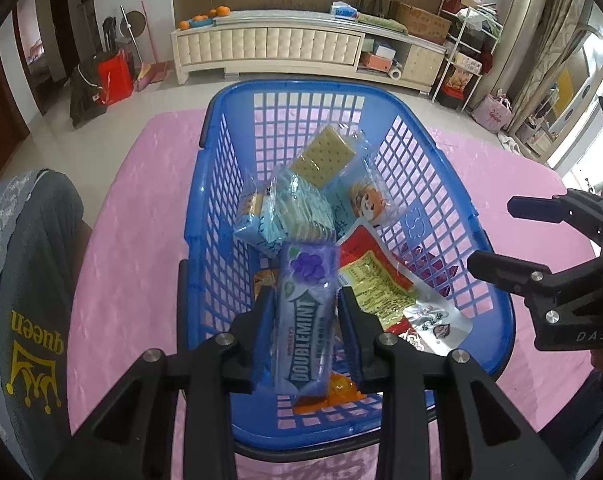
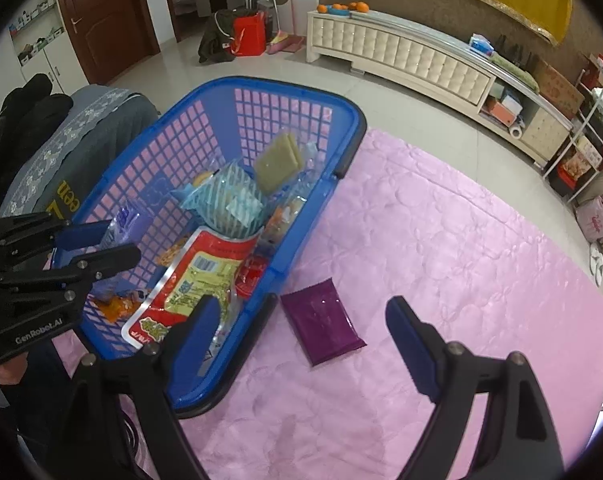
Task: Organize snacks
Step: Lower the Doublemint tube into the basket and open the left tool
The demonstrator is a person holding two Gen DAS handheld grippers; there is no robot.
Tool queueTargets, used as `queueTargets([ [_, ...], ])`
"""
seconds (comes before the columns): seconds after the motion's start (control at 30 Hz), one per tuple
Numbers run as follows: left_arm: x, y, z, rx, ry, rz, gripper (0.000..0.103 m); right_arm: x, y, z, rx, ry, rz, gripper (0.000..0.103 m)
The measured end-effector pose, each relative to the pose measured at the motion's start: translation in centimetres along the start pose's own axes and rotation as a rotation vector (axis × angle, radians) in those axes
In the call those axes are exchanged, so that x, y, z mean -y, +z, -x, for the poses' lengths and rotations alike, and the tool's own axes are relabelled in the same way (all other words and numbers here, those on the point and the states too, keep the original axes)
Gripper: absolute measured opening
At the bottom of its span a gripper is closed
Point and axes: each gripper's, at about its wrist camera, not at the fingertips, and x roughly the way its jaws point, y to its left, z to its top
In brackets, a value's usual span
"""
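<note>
My left claw (image 1: 303,320) is squeezed tight on the pack of Doublemint gum (image 1: 304,316), one pad on each long side. The gum pack points away from me and tips down, with its far end over the middle of the blue basket (image 1: 501,304). So the gum is right above where I think it should go, and the basket floor is straight below it. Under it I can see other snacks already inside: a red and yellow snack bag (image 1: 375,284), some blue striped cracker packs (image 1: 297,212) and a clear pack of square crackers (image 1: 325,156). My right claw (image 2: 301,336) is wide apart and holds nothing. One snack is not in the basket yet. It is the purple packet (image 2: 321,322), lying flat on the pink table (image 2: 461,248), just beside the basket's near corner. It sits right between my right claw's two fingers, a bit farther out than the tips. Its long side runs away from me at a slant, toward the right. My right claw is much nearer to it than my left one, so I think the right claw should take it.
</note>
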Motion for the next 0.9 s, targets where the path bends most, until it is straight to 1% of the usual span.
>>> queueTargets([
  [0.07, 0.0, 0.0, 0.4, 0.009, 0.003, -0.003, 0.044, 0.0, 0.0, 0.1, 0.003, -0.002, -0.002, 0.088],
  [0.1, 0.1, 0.1, 0.7, 0.020, 0.009, -0.003, 0.053, 0.1, 0.0, 0.2, 0.005, -0.001, -0.004, 0.088],
  [0.2, 0.3, 0.2, 1.3, 0.033, 0.008, -0.012, 0.055, 0.3, -0.2, 0.8, 0.015, 0.000, -0.012, 0.088],
  [0.23, 0.4, 0.3, 1.5, 0.035, 0.007, -0.015, 0.060, 0.3, -0.2, 1.0, 0.019, -0.001, -0.012, 0.088],
  [0.27, 0.5, 0.4, 1.7, 0.040, 0.010, -0.020, 0.062, 0.4, -0.2, 1.1, 0.022, -0.001, -0.013, 0.088],
  [0.6, 2.8, 1.3, 2.8, 0.056, 0.018, -0.054, 0.064, 2.4, -0.9, 2.7, 0.046, -0.006, -0.039, 0.088],
  [0.8, 4.2, 1.6, 2.4, 0.043, 0.029, -0.073, 0.064, 3.9, -1.8, 2.9, 0.044, -0.006, -0.045, 0.088],
  [0.9, 4.7, 1.5, 1.9, 0.025, 0.034, -0.082, 0.069, 4.7, -2.3, 2.5, 0.034, 0.002, -0.044, 0.088],
])
